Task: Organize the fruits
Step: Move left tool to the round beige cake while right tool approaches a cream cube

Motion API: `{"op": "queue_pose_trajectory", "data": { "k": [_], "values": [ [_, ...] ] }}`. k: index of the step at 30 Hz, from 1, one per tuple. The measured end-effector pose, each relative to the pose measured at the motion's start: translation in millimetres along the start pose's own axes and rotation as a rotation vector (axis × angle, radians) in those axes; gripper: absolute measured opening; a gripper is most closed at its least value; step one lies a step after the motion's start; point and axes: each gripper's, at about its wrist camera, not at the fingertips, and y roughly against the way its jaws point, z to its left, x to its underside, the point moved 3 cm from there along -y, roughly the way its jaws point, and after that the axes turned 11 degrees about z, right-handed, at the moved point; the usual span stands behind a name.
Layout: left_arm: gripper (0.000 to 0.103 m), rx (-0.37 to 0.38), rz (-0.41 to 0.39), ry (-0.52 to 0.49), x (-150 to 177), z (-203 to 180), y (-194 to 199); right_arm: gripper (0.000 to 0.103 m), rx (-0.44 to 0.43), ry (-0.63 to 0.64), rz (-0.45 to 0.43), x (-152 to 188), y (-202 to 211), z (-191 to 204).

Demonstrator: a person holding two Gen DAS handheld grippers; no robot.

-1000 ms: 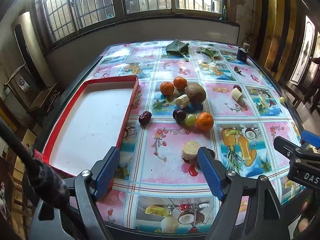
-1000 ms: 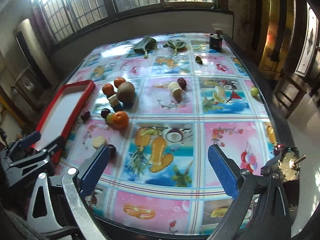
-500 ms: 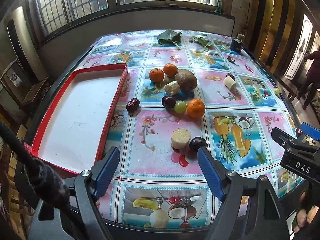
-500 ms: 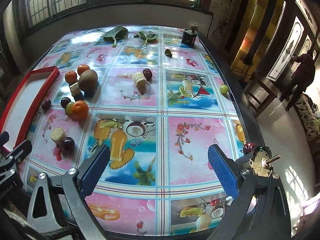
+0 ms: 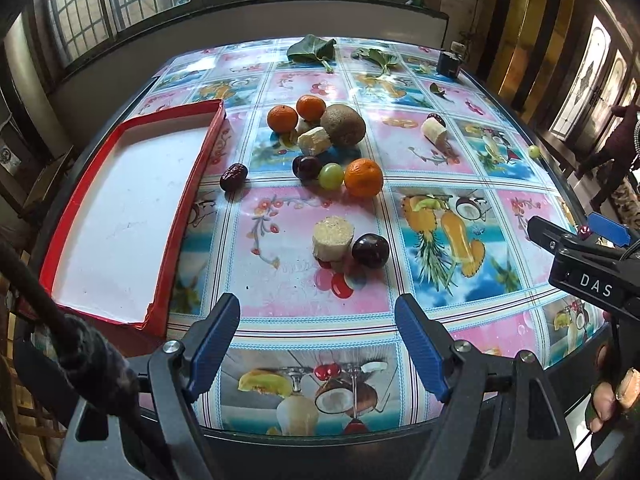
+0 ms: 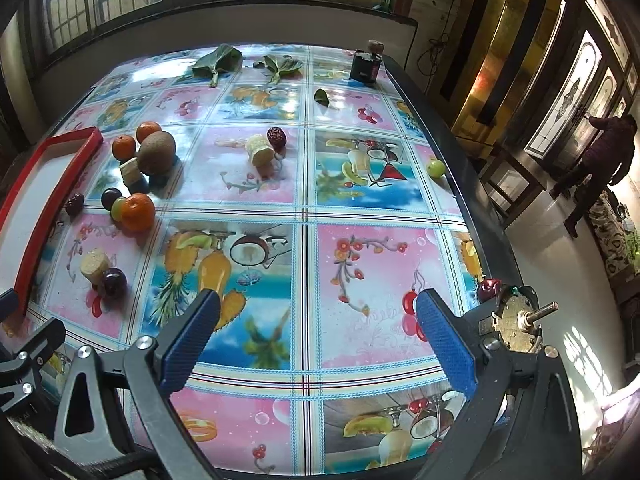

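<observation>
Two tongs hover over the near edge of the desk [image 5: 280, 312], both with their blue pads spread wide apart and nothing between them. Left tongs [image 5: 318, 344] point at a corn piece [image 5: 333, 238] with a dark plum [image 5: 370, 251] touching its right side, just ahead of the pads. Farther ahead lies a cluster: an orange [image 5: 363, 177], a green grape [image 5: 331, 175] and another plum [image 5: 306, 167] in a touching row, then a second corn piece [image 5: 314, 141] leaning on a kiwi [image 5: 343, 126], and two more oranges [image 5: 282, 119] behind it. A red date [image 5: 233, 177] sits alone to the left of the cluster, just beside the red tray [image 5: 192, 196], which lies ahead and left of the left tongs with a bare white floor. Far ahead and to the right, a third corn piece [image 5: 433, 132] touches another date.

Right tongs [image 6: 318, 342] hang over a printed pineapple tile, well apart from the fruit; a lone grape [image 6: 435, 168] sits far ahead to their right near the desk's edge, and a cherry-like fruit [image 6: 489, 289] rests close by the right pad. The only readable writing is "DAS" in white on the black body of the right tongs, seen from the left wrist camera. Leaves [image 6: 218, 62] and a small dark jar [image 6: 366, 66] lie at the far end.
</observation>
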Motion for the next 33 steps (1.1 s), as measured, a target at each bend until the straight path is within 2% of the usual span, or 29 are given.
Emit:
{"op": "queue_pose_trajectory", "data": {
  "k": [3,8,13,16,20,26,30,33],
  "values": [
    [0.08,0.009,-0.002,0.013,-1,5,0,0.098,-0.038,0.008,0.0,0,-2,2],
    [0.08,0.029,0.013,0.039,0,18,-5,0.098,-0.192,0.038,0.007,4,-7,14],
    [0.078,0.062,0.029,0.043,3,22,-12,0.097,-0.302,0.075,0.012,9,-11,29],
    [0.076,0.078,0.043,0.048,1,23,-18,0.091,-0.362,0.084,0.001,10,-11,33],
    [0.075,0.057,0.046,0.04,-3,23,-22,0.088,-0.361,0.088,0.016,9,-15,34],
    [0.075,0.073,0.056,0.034,-14,22,-33,0.084,-0.35,0.07,0.005,0,-25,27],
    [0.075,0.083,0.052,0.034,-20,24,-38,0.073,-0.343,0.047,0.012,-11,-36,19],
    [0.075,0.079,0.035,0.015,-24,22,-39,0.072,-0.327,0.038,0.004,-18,-38,15]
  ]
}}
